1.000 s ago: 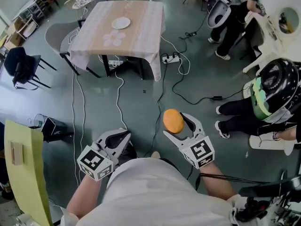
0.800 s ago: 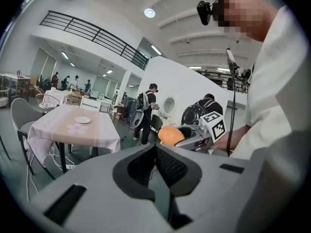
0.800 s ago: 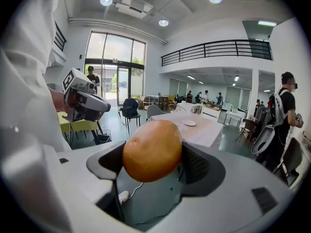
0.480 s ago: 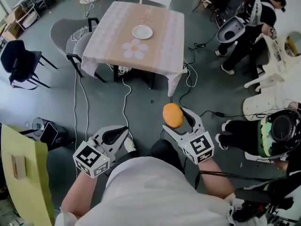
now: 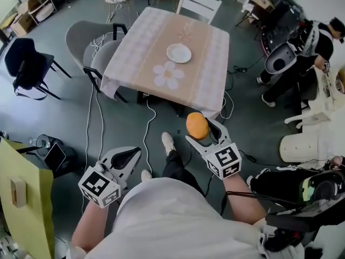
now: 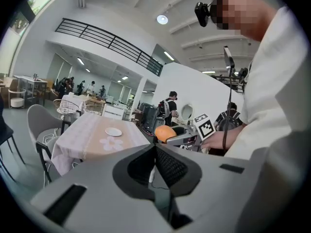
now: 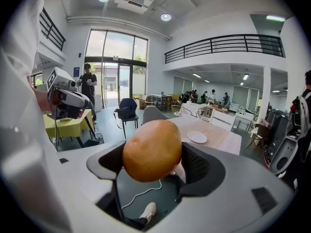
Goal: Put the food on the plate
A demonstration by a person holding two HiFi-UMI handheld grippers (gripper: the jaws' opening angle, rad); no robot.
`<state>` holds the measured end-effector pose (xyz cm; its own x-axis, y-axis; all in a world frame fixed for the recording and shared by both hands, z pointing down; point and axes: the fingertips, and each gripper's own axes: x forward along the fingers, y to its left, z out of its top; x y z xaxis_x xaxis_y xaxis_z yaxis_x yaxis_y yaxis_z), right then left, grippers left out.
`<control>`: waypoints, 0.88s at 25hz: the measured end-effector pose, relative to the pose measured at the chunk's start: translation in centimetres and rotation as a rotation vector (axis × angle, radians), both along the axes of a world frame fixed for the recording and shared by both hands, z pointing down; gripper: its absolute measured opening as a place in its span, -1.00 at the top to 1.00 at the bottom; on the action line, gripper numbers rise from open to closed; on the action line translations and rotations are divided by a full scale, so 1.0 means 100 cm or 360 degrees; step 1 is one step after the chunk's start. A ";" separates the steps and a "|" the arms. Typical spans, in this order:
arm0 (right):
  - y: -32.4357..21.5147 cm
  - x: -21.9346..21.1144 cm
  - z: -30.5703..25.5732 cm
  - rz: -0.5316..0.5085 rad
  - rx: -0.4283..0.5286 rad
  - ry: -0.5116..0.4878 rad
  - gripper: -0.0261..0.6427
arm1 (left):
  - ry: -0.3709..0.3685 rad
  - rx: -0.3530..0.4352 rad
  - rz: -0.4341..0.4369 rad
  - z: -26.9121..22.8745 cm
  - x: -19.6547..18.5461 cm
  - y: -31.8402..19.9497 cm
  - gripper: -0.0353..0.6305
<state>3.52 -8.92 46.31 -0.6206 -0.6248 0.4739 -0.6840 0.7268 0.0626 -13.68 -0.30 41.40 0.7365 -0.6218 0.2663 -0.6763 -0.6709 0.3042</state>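
Note:
An orange, round piece of food (image 5: 197,125) (image 7: 152,150) (image 6: 164,132) is clamped between the jaws of my right gripper (image 5: 201,134) (image 7: 153,161), held in the air near the table's near edge. A small white plate (image 5: 178,53) (image 7: 197,137) (image 6: 113,131) lies on a table (image 5: 145,74) with a pale checked cloth and a flower pattern, ahead of me. My left gripper (image 5: 129,159) (image 6: 155,164) hangs low at the left, jaws pressed together with nothing between them.
Grey chairs (image 5: 86,42) stand at the table's left, a white chair (image 5: 198,3) behind it. Cables (image 5: 151,117) trail over the floor under the table. A dark chair (image 5: 27,66) is at far left, a yellow board (image 5: 24,198) near left. People (image 5: 310,42) stand at right.
The table and plate have drawn closer and lower in the head view as I walk toward them. My right gripper keeps hold of the food; the left gripper stays low and shut.

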 end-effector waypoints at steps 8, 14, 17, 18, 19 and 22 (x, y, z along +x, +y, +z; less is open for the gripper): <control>-0.157 -0.005 0.018 -0.0216 0.0025 0.0042 -0.19 | -0.0047 0.0024 -0.0232 -0.026 0.008 -0.122 0.87; -0.263 0.000 0.047 -0.0323 0.0012 0.0108 -0.19 | -0.0075 -0.0029 -0.0363 -0.030 0.023 -0.187 0.87; -0.308 0.001 0.071 -0.0326 -0.0029 0.0108 -0.19 | -0.0104 -0.0080 -0.0429 -0.026 0.025 -0.203 0.87; -0.322 0.001 0.080 -0.0323 -0.0051 0.0112 -0.19 | -0.0108 -0.0092 -0.0453 -0.025 0.025 -0.208 0.87; -0.336 0.002 0.089 -0.0318 -0.0074 0.0121 -0.19 | -0.0111 -0.0100 -0.0478 -0.026 0.024 -0.212 0.87; -0.379 -0.001 0.117 -0.0316 -0.0123 0.0158 -0.19 | -0.0133 -0.0123 -0.0562 -0.027 0.019 -0.226 0.87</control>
<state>3.46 -46.78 58.06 -0.6756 -0.4546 0.5804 -0.5203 0.8518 0.0614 -11.82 -22.93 38.66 0.4542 -0.8094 0.3722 -0.8865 -0.3692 0.2788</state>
